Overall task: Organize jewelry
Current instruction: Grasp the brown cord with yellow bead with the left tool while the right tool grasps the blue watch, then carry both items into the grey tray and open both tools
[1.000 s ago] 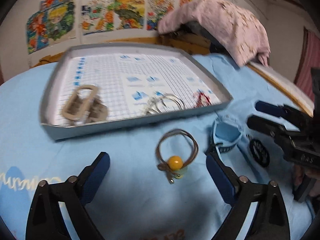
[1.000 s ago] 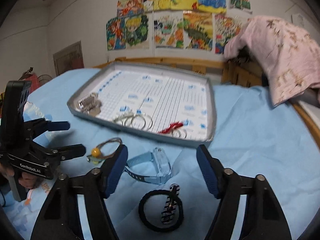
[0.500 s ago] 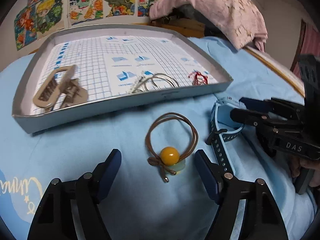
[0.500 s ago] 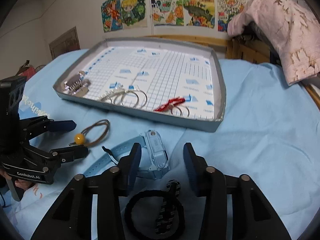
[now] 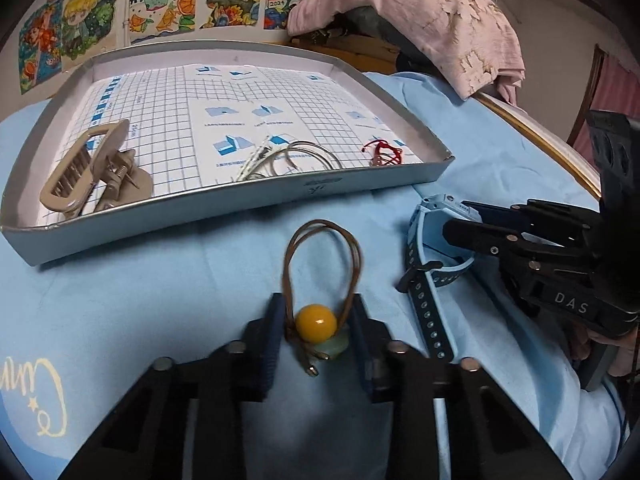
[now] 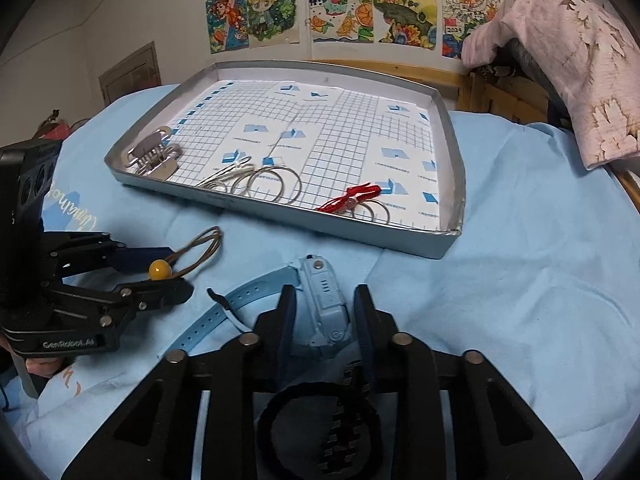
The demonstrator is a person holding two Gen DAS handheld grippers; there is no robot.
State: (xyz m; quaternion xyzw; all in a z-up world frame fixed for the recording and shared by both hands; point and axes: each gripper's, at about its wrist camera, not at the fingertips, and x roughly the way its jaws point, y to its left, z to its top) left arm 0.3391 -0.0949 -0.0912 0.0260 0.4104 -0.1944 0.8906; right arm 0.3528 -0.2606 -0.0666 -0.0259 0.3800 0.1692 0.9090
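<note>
Two pairs of tongs are closing at once on jewelry lying on a blue bedsheet (image 5: 160,288), just in front of a grey tray (image 5: 224,204). The left tongs (image 5: 316,328) are pinching the brown hair tie (image 5: 322,240) at its yellow bead (image 5: 316,323), pads pressed in on the cord at either side of it. The right tongs (image 6: 325,320) are sitting tight on the case of the light-blue watch (image 6: 324,300), its strap trailing loose toward the left across the sheet.

The tray is already holding a beige claw clip (image 5: 92,168), silver hoops (image 5: 296,156) and a red string bracelet (image 5: 382,152). A black hair tie (image 6: 316,428) is waiting on the sheet beneath the right tongs.

The risks from here look plain. The bead is round and smooth, so it may be squeezed out of the left tongs on the lift, leaving only thin cord in the grip. The watch's dangling strap could be catching on the tray's near wall as it is carried over, or dragging the sheet. With both tongs working close together, a careless swing toward the tray may be knocking one into the other.
</note>
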